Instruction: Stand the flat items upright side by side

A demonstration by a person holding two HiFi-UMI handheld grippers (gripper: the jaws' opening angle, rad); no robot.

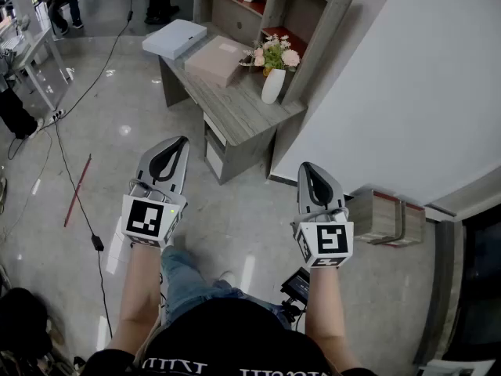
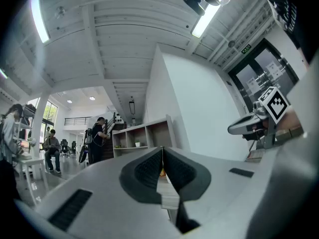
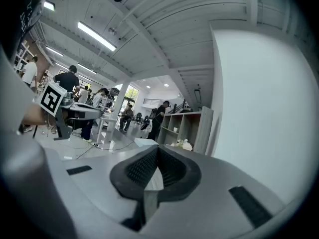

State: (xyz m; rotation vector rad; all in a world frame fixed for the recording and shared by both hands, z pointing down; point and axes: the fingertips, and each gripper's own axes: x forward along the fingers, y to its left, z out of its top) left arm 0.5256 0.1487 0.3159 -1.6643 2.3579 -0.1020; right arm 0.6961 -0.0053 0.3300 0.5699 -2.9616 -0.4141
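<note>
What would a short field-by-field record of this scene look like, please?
left gripper: shut, empty, in the air short of the desk
right gripper: shut, empty, in the air
desk: grey wood, against the wall
pale blue box: lying flat on desk
pink box: lying flat beside it
white vase: upright, holds flowers
progress: neither box stands upright

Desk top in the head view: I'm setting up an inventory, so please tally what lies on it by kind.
Flat boxes: 2 (pale blue box, pinkish box)
Vase with flowers: 1
Total: 3
</note>
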